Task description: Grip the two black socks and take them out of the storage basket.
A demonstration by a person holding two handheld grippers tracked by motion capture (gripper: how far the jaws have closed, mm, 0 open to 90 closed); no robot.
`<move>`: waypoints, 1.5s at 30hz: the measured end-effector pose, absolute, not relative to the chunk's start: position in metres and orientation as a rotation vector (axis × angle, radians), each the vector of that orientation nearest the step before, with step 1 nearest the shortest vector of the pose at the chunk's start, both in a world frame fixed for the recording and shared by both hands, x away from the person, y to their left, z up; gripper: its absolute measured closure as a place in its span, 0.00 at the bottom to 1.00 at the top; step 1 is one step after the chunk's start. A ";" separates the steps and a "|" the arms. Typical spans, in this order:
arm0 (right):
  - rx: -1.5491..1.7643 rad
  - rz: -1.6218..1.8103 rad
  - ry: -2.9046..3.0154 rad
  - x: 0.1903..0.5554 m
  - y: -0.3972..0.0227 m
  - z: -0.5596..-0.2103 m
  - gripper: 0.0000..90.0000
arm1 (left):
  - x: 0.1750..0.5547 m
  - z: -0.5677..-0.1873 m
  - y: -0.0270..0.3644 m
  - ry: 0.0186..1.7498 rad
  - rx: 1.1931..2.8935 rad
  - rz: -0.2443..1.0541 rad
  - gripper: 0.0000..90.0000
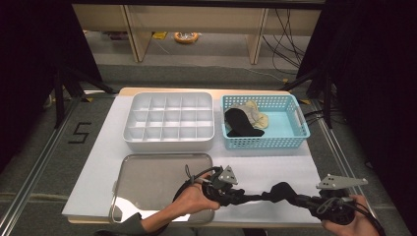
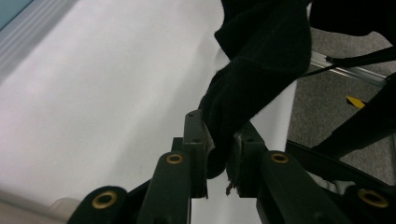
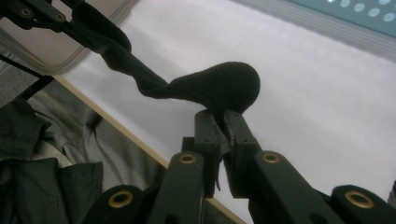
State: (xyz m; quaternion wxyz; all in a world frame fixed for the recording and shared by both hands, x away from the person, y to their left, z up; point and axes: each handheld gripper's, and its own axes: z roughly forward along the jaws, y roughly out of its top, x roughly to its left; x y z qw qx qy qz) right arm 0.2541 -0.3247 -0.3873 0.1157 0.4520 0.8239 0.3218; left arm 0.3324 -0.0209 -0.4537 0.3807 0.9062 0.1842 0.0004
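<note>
Nearest to me, at the front edge of the table, my left gripper (image 1: 244, 197) and right gripper (image 1: 301, 199) faced each other with a black sock (image 1: 278, 192) stretched between them over the white mat (image 1: 275, 172). In the left gripper view its jaws were clamped on one end of the sock (image 2: 252, 84), the dark cloth bunching up beyond the pads; no earlier look was to hand, so I report only that pinch. In the right gripper view my jaws were pressed tight on the other end, the rounded part of the sock (image 3: 219, 86) bulging just past the tips and the rest twisting away toward the left gripper (image 3: 70, 25). The sock hung off the mat, held at both ends, just right of the metal tray (image 1: 147, 182) at the front left. Farther back stood the white divided box (image 1: 169, 120), its compartments bare, and beside it on the right the blue basket (image 1: 290, 128), with another black sock (image 1: 241, 123) and some pale socks (image 1: 253, 115) lying in it.
</note>
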 end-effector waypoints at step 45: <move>1.447 0.849 2.377 0.401 -0.302 -0.422 0.59 | 0.382 -0.476 0.006 0.841 2.229 0.226 0.53</move>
